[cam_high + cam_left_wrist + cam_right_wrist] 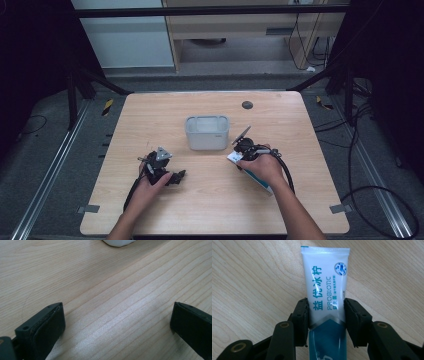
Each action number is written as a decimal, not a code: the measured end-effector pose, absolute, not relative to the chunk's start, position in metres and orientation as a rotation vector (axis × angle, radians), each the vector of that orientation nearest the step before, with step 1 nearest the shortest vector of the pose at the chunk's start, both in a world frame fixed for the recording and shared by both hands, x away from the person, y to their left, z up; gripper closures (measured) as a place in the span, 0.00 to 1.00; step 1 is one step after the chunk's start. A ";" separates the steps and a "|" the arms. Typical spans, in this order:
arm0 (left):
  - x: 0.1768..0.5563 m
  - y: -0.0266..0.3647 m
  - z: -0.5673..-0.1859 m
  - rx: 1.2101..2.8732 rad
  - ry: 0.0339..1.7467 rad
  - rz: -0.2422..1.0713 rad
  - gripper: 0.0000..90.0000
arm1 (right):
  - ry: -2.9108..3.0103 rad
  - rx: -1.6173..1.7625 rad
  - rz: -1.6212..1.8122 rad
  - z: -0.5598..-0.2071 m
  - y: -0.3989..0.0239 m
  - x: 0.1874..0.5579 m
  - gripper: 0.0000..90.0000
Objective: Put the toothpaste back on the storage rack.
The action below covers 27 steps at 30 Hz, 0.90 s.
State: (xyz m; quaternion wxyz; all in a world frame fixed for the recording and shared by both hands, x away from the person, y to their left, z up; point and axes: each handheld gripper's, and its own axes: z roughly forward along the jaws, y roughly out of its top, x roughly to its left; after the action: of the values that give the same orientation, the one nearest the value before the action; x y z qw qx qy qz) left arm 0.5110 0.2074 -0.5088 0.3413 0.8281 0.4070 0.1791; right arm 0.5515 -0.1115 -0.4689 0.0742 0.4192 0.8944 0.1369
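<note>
A white and teal toothpaste tube (327,290) lies flat on the wooden table (210,200), its crimped white end pointing away from the camera in the right gripper view. My right gripper (326,315) is shut on it, one black pad against each long side at the middle. From above, the tube (260,182) juts out from under the right hand, right of centre, with the right gripper (241,157) over it. My left gripper (174,176) rests at the front left. In its own view, the left gripper (117,322) is open over bare wood.
A white rectangular bin (206,132) stands in the middle of the table, just left of and behind the right gripper; its lower corner (120,242) shows at the top of the left gripper view. A small dark round spot (247,105) marks the far edge.
</note>
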 end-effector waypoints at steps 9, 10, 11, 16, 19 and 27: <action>0.511 0.207 -0.509 2.154 1.059 0.466 0.00 | 2.685 1.254 0.410 -0.469 -0.111 0.551 0.65; 0.511 0.207 -0.509 2.154 1.059 0.466 0.00 | 2.685 1.254 0.410 -0.469 -0.111 0.551 0.65; 0.511 0.207 -0.509 2.154 1.059 0.466 0.00 | 2.685 1.252 0.408 -0.469 -0.111 0.551 0.65; 0.511 0.207 -0.509 2.154 1.059 0.466 0.00 | 2.687 1.241 0.406 -0.469 -0.112 0.551 0.67; 0.511 0.207 -0.509 2.155 1.058 0.466 0.00 | 2.686 1.237 0.402 -0.469 -0.111 0.551 0.68; 0.511 0.207 -0.509 2.154 1.058 0.466 0.00 | 2.684 1.241 0.397 -0.468 -0.110 0.550 0.70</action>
State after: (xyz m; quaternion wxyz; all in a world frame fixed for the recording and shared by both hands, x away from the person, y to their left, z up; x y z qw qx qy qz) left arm 0.5111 0.2074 -0.5088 0.3413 0.8282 0.4069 0.1791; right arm 0.5499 -0.1103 -0.4681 0.0788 0.4148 0.8968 0.1326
